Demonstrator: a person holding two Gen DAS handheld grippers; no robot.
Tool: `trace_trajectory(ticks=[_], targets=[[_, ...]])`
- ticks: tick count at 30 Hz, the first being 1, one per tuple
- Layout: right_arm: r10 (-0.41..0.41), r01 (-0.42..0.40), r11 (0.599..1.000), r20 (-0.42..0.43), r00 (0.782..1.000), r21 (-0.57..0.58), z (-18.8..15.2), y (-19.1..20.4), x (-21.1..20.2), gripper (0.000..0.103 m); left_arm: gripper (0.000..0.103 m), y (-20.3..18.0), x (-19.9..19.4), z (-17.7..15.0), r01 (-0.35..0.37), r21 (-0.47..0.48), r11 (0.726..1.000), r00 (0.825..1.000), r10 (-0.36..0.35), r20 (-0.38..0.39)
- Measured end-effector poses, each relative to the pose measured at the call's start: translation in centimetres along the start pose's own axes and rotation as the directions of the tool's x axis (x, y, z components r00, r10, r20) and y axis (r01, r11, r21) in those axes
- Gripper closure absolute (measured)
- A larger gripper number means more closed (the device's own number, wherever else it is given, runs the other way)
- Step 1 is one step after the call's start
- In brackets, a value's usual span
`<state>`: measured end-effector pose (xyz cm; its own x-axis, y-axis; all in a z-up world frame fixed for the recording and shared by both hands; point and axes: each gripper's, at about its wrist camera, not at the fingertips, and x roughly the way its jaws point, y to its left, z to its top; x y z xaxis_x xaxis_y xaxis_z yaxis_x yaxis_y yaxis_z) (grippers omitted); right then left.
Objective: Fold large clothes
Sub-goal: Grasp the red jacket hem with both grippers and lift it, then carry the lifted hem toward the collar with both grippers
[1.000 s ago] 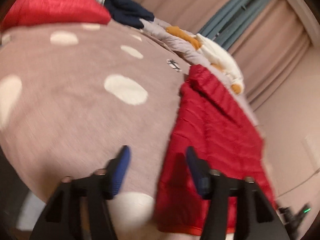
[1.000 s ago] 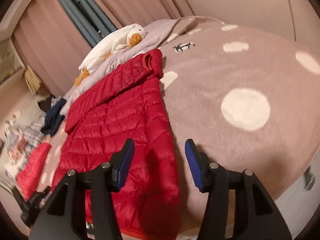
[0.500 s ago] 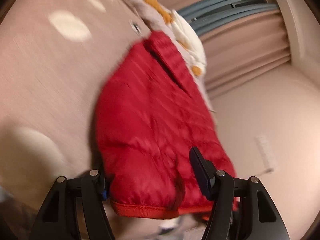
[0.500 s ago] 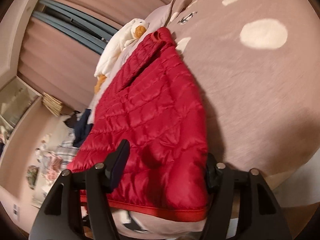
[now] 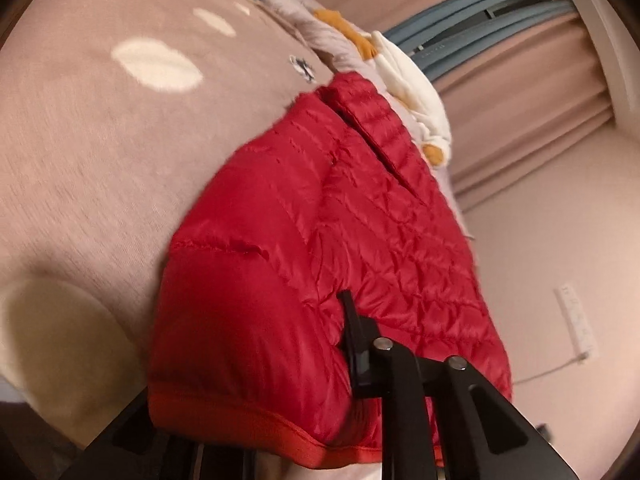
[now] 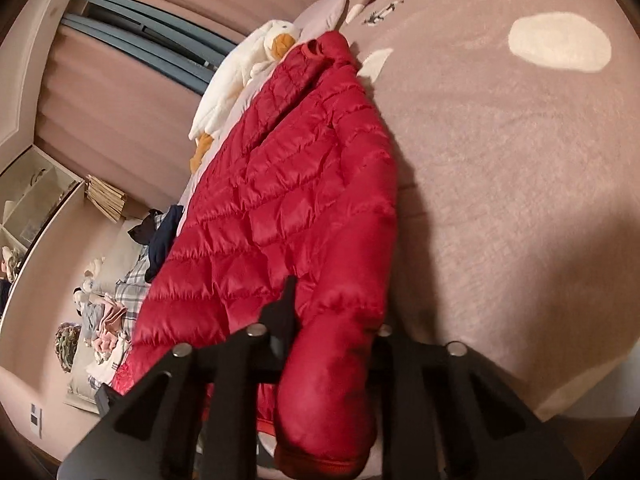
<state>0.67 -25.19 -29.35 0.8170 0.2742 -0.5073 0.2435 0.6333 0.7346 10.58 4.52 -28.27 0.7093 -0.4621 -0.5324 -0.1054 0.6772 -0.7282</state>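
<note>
A red quilted down jacket (image 5: 320, 240) lies on a pink bed blanket with white dots (image 5: 100, 140), collar toward the far end. My left gripper (image 5: 256, 364) sits at the jacket's hem; one finger (image 5: 356, 344) rests on top, the other is hidden under the fabric. In the right wrist view the same jacket (image 6: 288, 208) runs up the bed. My right gripper (image 6: 332, 332) straddles the jacket's near sleeve, one finger (image 6: 286, 312) on top and the other behind the fabric. Whether either is clamped is unclear.
A white plush duck (image 6: 240, 76) lies by the collar near the curtains (image 6: 132, 92). Dark and plaid clothes (image 6: 160, 240) are piled at the far side. A shelf unit (image 6: 32, 200) stands against the wall. The bed edge is below the jacket's hem.
Both grippers have moved forward and down onto the jacket's near edge. The fingers that stood open above the jacket now sit around the hem and sleeve fabric.
</note>
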Motion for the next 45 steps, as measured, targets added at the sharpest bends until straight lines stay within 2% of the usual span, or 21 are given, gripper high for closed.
trace_trajectory(ticks=[3,4,7,10,14,18,21,24,31,38,43,45], targets=[[-0.021,0.022,1.0,0.054,0.998,-0.016,0.8,0.1,-1.0,0.089,0.087,-1.3,-1.2,0.6,-0.132,0.089,0.987,0.987,0.123,0.105],[-0.02,0.021,1.0,0.072,0.997,-0.02,1.3,0.1,-1.4,0.089,0.087,-1.3,-1.6,0.7,-0.138,0.098,0.986,0.985,0.126,0.12],[0.006,-0.004,1.0,0.122,0.993,-0.023,2.6,0.0,-2.8,0.09,0.089,-0.8,-2.4,0.8,-0.083,0.074,0.994,0.99,0.074,0.118],[0.029,-0.025,0.999,0.143,0.989,-0.029,3.1,0.1,-3.3,0.09,0.089,-1.4,-3.5,0.1,-0.141,0.117,0.983,0.978,0.12,0.171],[0.028,-0.018,0.998,0.168,0.985,-0.065,3.2,1.1,-3.9,0.09,0.089,-4.3,-4.6,-0.5,-0.221,0.237,0.946,0.953,0.157,0.261],[0.112,-0.102,0.993,0.211,0.971,-0.056,4.0,1.8,-5.9,0.09,0.089,-6.2,-7.1,-0.2,-0.197,0.287,0.938,0.937,0.093,0.338],[0.137,-0.117,0.989,0.243,0.96,-0.095,4.6,3.2,-7.6,0.09,0.089,-7.2,-8.3,0.5,-0.155,0.275,0.949,0.928,0.044,0.37],[0.147,-0.115,0.984,0.264,0.953,-0.133,4.7,4.8,-8.8,0.09,0.089,-8.1,-9.7,0.7,-0.163,0.281,0.946,0.913,0.036,0.407],[0.135,-0.053,0.968,0.331,0.934,-0.246,4.8,8.0,-11.5,0.09,0.089,-9.9,-11.7,1.3,-0.135,0.333,0.933,0.896,-0.028,0.443],[0.137,0.022,0.931,0.404,0.904,-0.365,4.7,11.2,-14.3,0.09,0.089,-11.6,-14.4,0.8,-0.186,0.369,0.911,0.863,-0.027,0.504],[0.154,0.041,0.909,0.426,0.892,-0.414,5.1,12.3,-15.7,0.09,0.089,-12.3,-16.1,0.8,-0.188,0.379,0.906,0.85,-0.043,0.525],[0.156,0.043,0.908,0.43,0.889,-0.417,5.5,12.6,-16.2,0.09,0.089,-12.7,-16.5,0.8,-0.186,0.385,0.904,0.852,-0.047,0.521]])
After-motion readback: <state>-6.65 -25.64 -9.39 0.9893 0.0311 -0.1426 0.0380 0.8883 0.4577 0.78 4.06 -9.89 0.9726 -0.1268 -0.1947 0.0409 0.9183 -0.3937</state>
